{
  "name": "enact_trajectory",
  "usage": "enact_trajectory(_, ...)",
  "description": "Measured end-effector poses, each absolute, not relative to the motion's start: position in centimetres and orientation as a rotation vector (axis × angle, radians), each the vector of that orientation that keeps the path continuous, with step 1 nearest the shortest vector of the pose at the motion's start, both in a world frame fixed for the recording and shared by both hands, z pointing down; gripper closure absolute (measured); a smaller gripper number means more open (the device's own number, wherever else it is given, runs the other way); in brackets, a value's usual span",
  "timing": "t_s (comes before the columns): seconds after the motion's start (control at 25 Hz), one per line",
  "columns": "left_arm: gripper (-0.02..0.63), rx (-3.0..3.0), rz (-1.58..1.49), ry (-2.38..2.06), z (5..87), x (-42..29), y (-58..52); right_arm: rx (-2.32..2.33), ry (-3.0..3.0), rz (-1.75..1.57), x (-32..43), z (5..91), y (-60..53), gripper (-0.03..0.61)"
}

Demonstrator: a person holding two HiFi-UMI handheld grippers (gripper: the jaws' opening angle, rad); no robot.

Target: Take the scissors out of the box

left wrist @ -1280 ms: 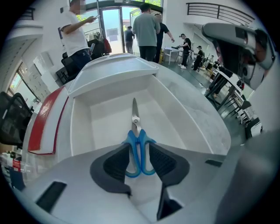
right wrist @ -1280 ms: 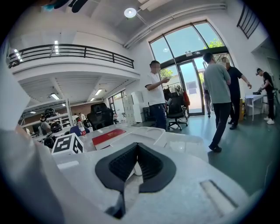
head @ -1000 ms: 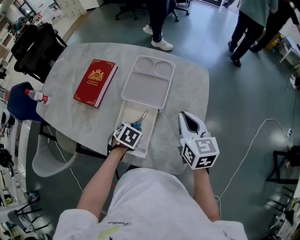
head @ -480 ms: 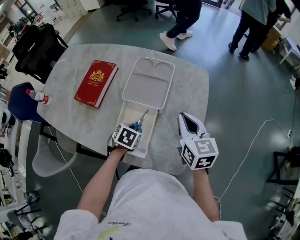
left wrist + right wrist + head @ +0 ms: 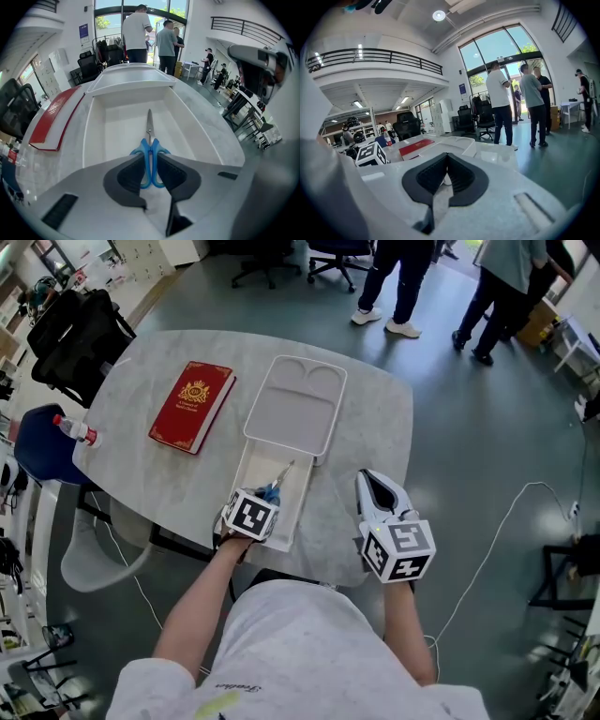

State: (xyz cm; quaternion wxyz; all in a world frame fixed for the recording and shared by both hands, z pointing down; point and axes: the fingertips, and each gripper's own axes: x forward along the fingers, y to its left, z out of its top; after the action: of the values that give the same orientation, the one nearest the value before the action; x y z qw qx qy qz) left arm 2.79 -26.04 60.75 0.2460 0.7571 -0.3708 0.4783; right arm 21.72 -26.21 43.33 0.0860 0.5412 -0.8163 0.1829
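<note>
The scissors [image 5: 150, 140] are lying in the box [image 5: 117, 133], their long axis running 6 to 12 o'clock with the blades at 12. The blue handles are sitting under the left hand-held gripper [image 5: 150, 157]. Its half-narrowed jaws have just been closing over them and are not yet clamping. The right hand-held gripper [image 5: 446, 157], closed and empty, is waiting at the box's 3 o'clock.
</note>
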Motion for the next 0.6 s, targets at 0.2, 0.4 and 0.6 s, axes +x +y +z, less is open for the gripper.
enact_trajectory(0.2,0.531,2.098,1.286,-1.05,59.7,2.4,-25.6,1.61,-2.439,0.531,21.3,43.1,-25.4,0.572)
enact_trajectory(0.4,0.531,2.141,1.233,-1.1,58.4,2.1,-25.2,1.61,-2.442,0.515,20.9,42.7,-24.7,0.572)
enact_trajectory(0.6,0.531,2.153,1.185,-1.143,57.4,1.4,-24.7,1.612,-2.446,0.499,20.5,42.2,-24.0,0.572)
